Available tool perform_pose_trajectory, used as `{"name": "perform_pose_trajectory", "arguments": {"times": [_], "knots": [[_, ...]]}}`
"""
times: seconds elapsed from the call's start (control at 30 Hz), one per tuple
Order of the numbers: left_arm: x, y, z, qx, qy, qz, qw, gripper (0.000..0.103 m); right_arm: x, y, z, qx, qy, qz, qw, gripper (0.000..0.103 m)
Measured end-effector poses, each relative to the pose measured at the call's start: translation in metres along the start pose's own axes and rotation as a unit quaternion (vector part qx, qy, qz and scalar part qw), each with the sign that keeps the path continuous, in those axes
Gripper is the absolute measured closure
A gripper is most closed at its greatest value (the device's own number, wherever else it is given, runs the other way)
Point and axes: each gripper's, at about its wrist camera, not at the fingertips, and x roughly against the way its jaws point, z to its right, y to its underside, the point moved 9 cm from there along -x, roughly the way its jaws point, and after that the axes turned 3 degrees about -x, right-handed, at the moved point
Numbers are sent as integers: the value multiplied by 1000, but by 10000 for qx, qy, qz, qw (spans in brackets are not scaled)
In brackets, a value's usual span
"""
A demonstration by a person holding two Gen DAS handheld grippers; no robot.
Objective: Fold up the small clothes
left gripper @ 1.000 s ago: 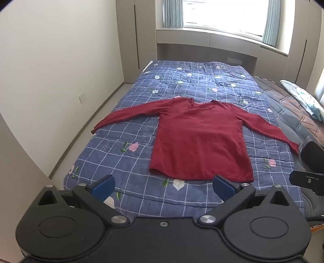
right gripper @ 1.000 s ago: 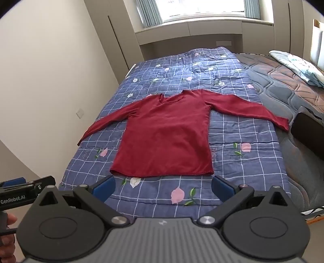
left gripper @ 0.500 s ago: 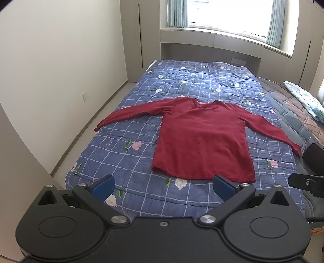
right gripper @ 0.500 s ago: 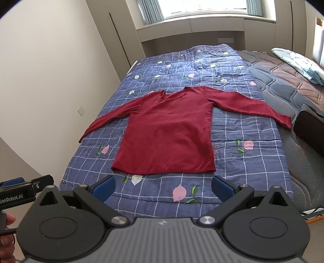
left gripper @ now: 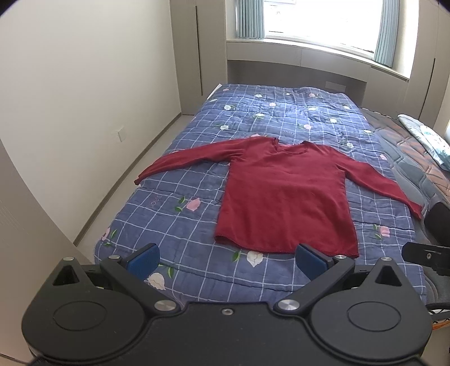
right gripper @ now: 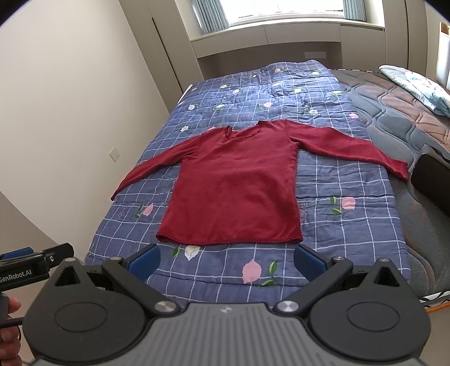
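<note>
Both grippers hover at the foot of the bed, jaws spread wide and holding nothing: the left gripper [left gripper: 227, 258] and the right gripper [right gripper: 226, 259]. Just beyond their blue pads, apart from them, the red long-sleeved shirt [left gripper: 284, 202] lies flat on the blue checked quilt [left gripper: 182, 225], hem nearest, sleeves spread, neckline toward the window [left gripper: 317, 19]
</note>
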Motion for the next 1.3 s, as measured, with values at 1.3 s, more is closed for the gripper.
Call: {"name": "perform_pose_trajectory", "arguments": {"times": [1.3], "knots": [[-54,-59,-3,-252,140,-177,9994,1,-60,-44,-8,-350,292,-251,9986,0]]}}
